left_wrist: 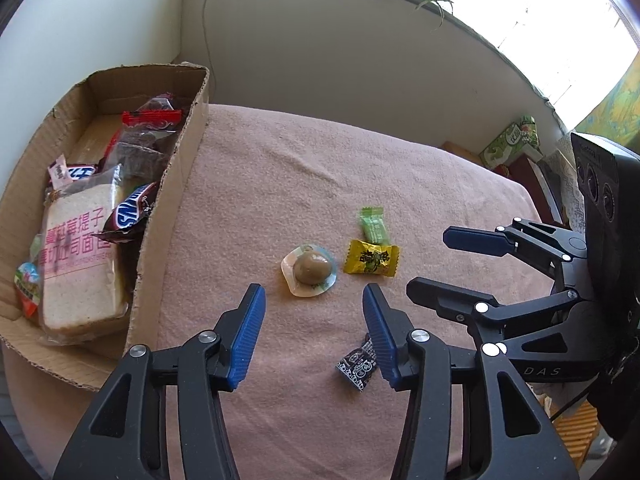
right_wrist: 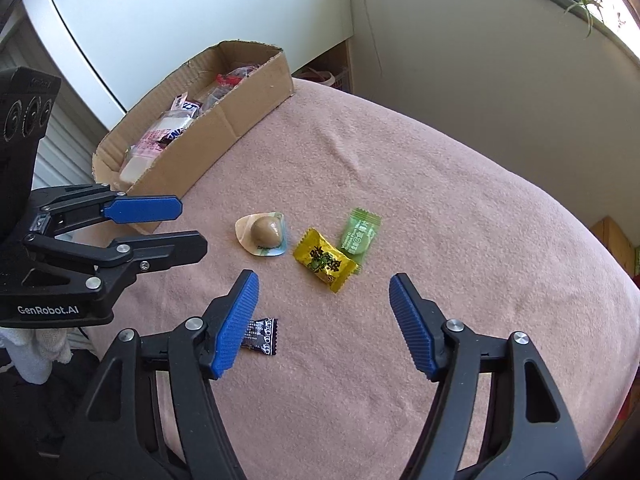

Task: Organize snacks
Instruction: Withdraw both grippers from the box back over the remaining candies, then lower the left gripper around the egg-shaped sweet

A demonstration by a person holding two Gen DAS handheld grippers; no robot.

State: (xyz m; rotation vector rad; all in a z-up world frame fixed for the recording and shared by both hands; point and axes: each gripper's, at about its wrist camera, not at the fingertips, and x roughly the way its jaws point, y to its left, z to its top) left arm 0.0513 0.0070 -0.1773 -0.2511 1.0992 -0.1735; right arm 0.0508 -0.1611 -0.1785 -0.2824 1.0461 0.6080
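Pink fleece cloth [left_wrist: 304, 184] covers the table under both of your tools, with a white wall and a bright window ledge behind it. Your left gripper [left_wrist: 314, 300] hangs released, jaws spread wide over the cloth, nothing between them. Just beyond its tips lies the round jelly cup [left_wrist: 309, 271], flat on its seal with the brown dome up. Touching the inner edge of its right finger is the small black candy [left_wrist: 357, 365], long axis running from near left to far right. Your right gripper [right_wrist: 324, 286] is likewise released and empty, its jaws apart; the black candy [right_wrist: 261, 336] sits half hidden behind its left finger. Past its tips the yellow candy [right_wrist: 324, 265] lies slanted, long axis from far left to near right, and the green candy [right_wrist: 360, 234] just beside it at its far right corner, pointing away from you and leaning slightly right. Nothing stands between either gripper and these four pieces. Well to the left, the cardboard box [left_wrist: 176, 184] rests along the table's left edge, its long axis running away from you, already holding a bread pack [left_wrist: 80, 256], a Snickers bar [left_wrist: 128, 216] and other wrapped snacks.
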